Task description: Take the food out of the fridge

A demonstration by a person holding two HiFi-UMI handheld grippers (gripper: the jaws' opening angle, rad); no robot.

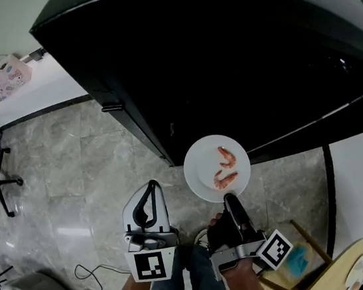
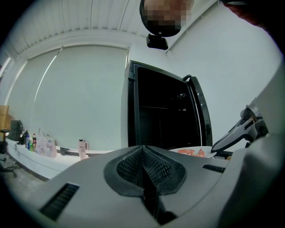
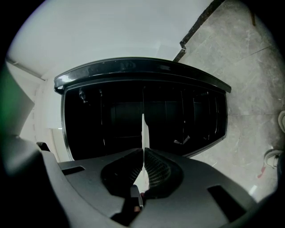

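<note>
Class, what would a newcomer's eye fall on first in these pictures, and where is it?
A white plate carrying pink shrimp, clamped at its rim by the right gripper. Beyond it gapes the big black fridge, open and dark. The left gripper is shut, empty.
</note>
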